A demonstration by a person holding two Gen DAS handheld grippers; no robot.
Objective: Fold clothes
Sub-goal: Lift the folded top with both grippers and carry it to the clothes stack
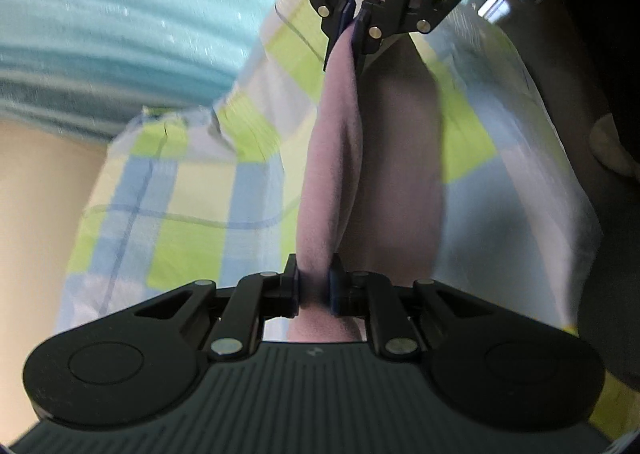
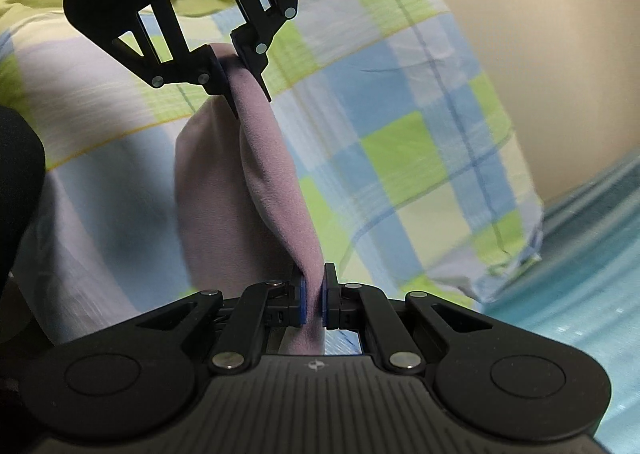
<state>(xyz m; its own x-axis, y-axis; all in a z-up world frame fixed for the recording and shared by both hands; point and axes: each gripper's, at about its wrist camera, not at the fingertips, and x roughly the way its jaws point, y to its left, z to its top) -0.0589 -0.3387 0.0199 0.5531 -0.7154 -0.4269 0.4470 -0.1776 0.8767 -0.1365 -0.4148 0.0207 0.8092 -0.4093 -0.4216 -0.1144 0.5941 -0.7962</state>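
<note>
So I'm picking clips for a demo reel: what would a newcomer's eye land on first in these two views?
Probably the pink cloth, stretched like a band down the middle between the two grippers. The left gripper pinches its near end at the bottom of the left view, and the right gripper is clamped on the other end. Behind it spreads a bright green, blue and white checked sheet.

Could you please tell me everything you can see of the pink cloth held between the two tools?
The pink cloth is a soft, matte, fleece-like fabric in dusty pink, with no visible print. It hangs stretched between the left tool and the right tool, each shut on one end, so its top edge is a taut folded ridge. The rest drapes below in loose folds, above a checked blue, green and white sheet. Whether it touches the sheet is unclear.
</note>
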